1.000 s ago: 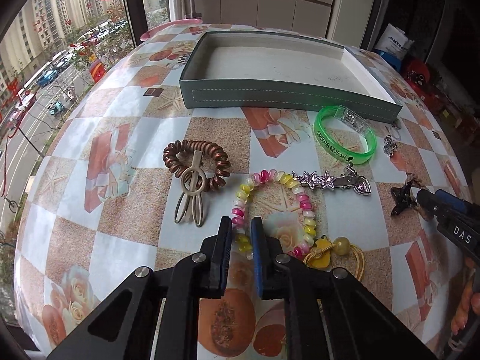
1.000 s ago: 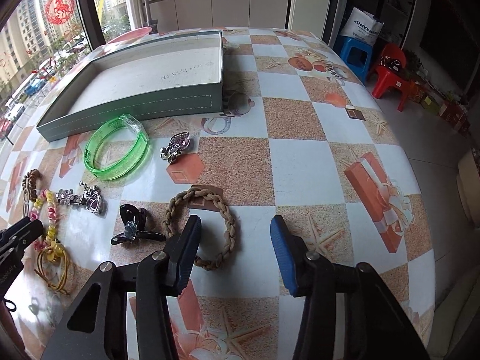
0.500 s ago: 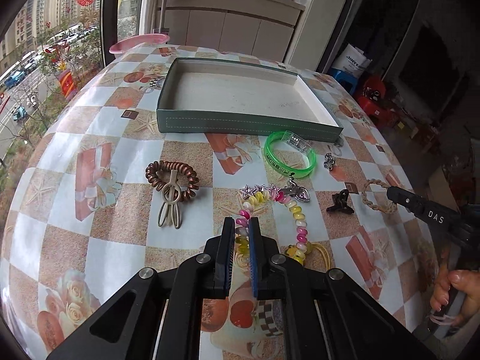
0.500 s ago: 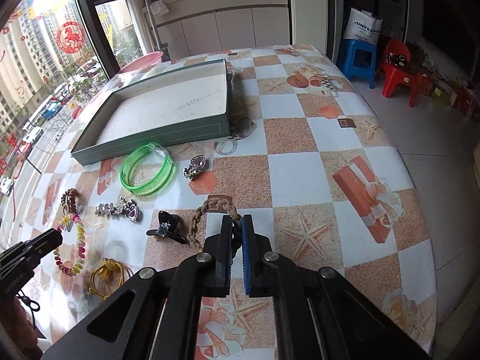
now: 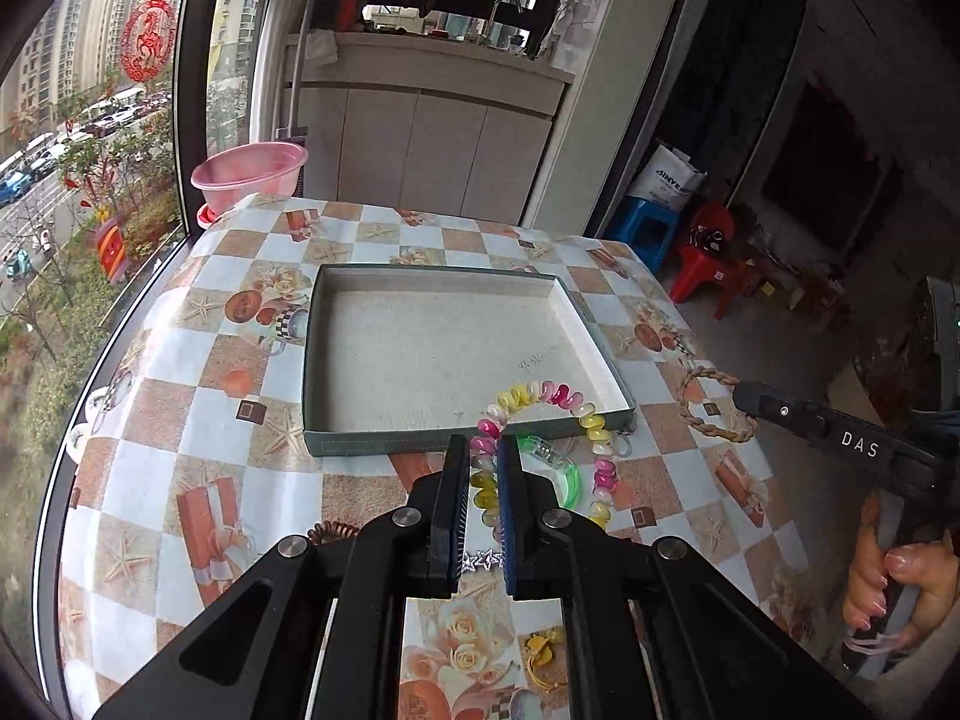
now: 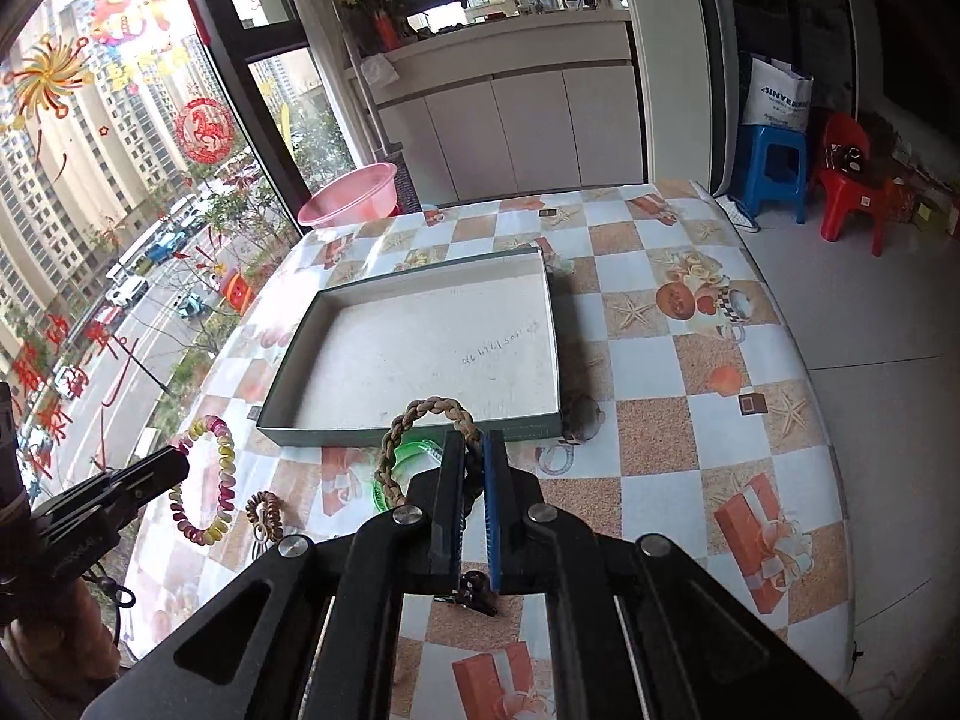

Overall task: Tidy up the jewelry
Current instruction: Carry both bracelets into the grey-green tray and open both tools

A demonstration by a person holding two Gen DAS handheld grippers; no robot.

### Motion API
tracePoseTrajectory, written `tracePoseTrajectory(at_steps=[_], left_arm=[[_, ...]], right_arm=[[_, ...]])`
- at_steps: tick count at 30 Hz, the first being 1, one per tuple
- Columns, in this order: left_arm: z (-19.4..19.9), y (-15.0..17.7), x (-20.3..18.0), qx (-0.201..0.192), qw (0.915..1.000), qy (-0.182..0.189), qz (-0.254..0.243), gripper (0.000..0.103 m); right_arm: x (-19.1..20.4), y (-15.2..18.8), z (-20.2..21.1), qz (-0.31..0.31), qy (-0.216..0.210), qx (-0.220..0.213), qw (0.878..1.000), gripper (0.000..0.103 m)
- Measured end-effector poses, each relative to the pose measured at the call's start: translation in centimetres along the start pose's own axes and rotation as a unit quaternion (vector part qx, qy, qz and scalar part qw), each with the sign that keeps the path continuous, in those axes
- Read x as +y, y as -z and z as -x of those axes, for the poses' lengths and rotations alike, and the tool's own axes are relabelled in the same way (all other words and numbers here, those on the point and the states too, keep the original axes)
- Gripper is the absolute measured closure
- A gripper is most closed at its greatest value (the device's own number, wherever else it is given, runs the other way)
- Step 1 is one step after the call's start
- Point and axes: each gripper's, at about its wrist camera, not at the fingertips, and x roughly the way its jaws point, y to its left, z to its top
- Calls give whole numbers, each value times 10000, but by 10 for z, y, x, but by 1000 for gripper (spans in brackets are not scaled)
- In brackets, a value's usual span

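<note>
Box not yet filled: bead bracelet pinched in left jaws, braided bracelet pinched in right jaws, green bangle, coil tie, clip left on desk.

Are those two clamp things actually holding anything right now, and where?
Yes. The left gripper pinches the beaded bracelet by its near side; the right gripper pinches the braided bracelet by its near side.

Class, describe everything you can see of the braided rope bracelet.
The braided rope bracelet is a closed loop of plaited tan and brown cord, apparently fibre. The right gripper has its jaws shut on one side of it, holding it off the table so that the loop stands up before the near wall of the green box. Nothing else touches it.
</note>
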Motion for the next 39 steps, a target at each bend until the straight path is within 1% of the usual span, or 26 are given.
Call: tracePoseTrajectory(at_steps=[3, 5, 8, 10, 12, 17, 23, 26, 30, 32, 35, 36, 37, 38, 39], left_arm=[[-11, -31, 4, -130, 9998, -119, -30, 81], [-26, -49, 9, -131, 9997, -220, -21, 81], [-61, -72, 17, -82, 9990, -436, 5, 81], [-86, -81, 23, -37, 9985, -538, -14, 81], [-112, -85, 31, 90, 9978, -659, -11, 81], [-171, -80, 47, 491, 9951, -858, 63, 81], [-212, -65, 46, 759, 9903, -1144, -194, 81], [-223, -60, 45, 829, 9885, -1246, -237, 81], [-236, -53, 46, 980, 9844, -1429, -315, 81], [-235, -51, 44, 908, 9838, -1496, -388, 81], [-236, -50, 39, 926, 9808, -1622, -556, 80], [-236, -50, 38, 938, 9798, -1663, -602, 80], [-235, -50, 37, 945, 9792, -1683, -622, 80], [-234, -50, 37, 941, 9796, -1664, -620, 80], [-233, -51, 38, 928, 9807, -1614, -592, 80]], right_arm=[[13, -31, -9, 160, -23, -57, 9999, 97], [20, -51, -21, 264, -28, -34, 9996, 97], [27, -76, -46, 308, -43, 36, 9995, 97], [28, -87, -68, 311, -32, 123, 9994, 97], [24, -94, -95, 260, 41, 228, 9994, 97], [9, -92, -157, -34, 91, 587, 9982, 97], [-4, -80, -208, -164, 196, 851, 9960, 97], [-11, -75, -224, -248, 238, 959, 9948, 97], [-14, -67, -236, -213, 337, 1067, 9935, 96], [-15, -62, -241, -173, 389, 1112, 9929, 96], [-10, -60, -239, 46, 474, 1019, 9937, 95], [-9, -60, -239, 96, 487, 1030, 9934, 93], [-8, -61, -239, 101, 460, 1044, 9934, 83], [-8, -62, -239, 60, 428, 1050, 9935, 63], [-9, -63, -237, -12, 397, 1043, 9938, 54]])
